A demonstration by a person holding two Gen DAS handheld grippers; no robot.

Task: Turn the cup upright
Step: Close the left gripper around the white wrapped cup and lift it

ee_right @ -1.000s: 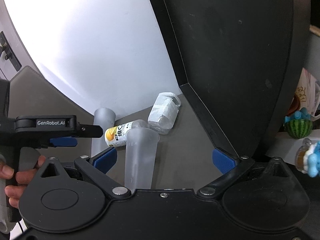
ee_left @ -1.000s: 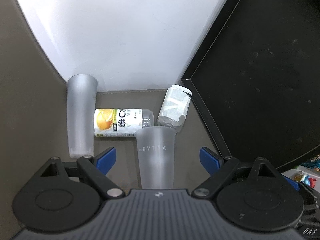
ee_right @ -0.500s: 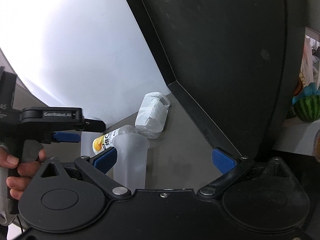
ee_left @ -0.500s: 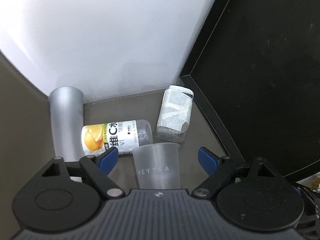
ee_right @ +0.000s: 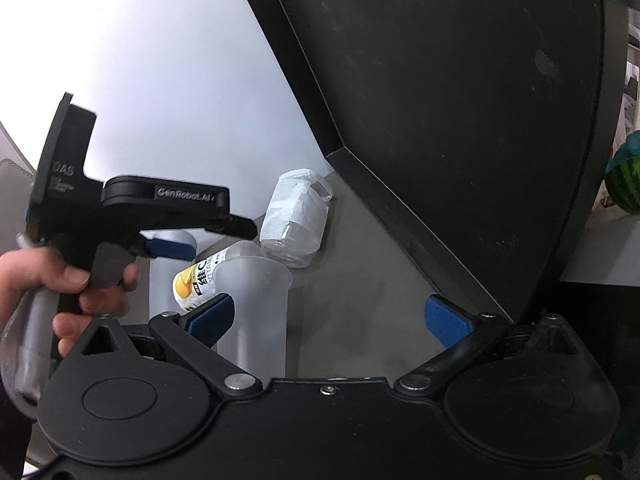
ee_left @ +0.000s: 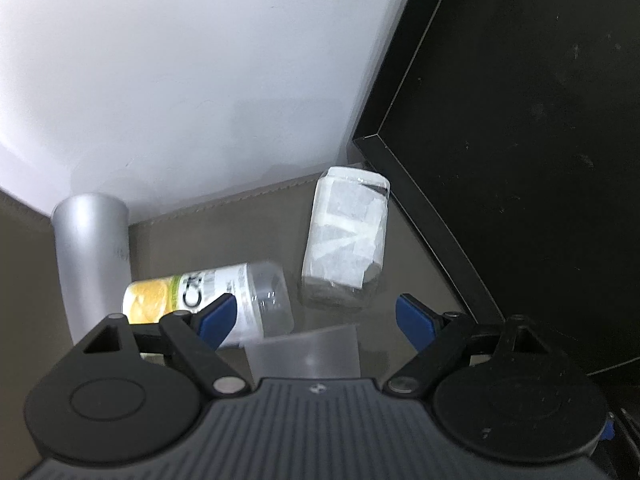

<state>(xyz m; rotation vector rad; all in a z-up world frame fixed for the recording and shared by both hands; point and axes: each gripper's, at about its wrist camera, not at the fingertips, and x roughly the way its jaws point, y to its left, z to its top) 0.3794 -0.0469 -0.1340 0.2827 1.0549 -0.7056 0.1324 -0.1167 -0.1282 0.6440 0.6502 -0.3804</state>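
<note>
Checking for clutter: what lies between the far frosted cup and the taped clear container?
In the left wrist view, a yellow-label bottle lies on its side between the far frosted cup and taped container.

In the left wrist view, a cup stands low in the centre of the frame, on the tabletop between the spread fingers of the left gripper. Just behind it and to the left lies a bottle on its side. A second cup stands at the left edge, beside the bottle's far end. A wrapped jar lies right of centre, behind the near cup. A dark panel fills the right side, and a wall spans the upper left.
</note>
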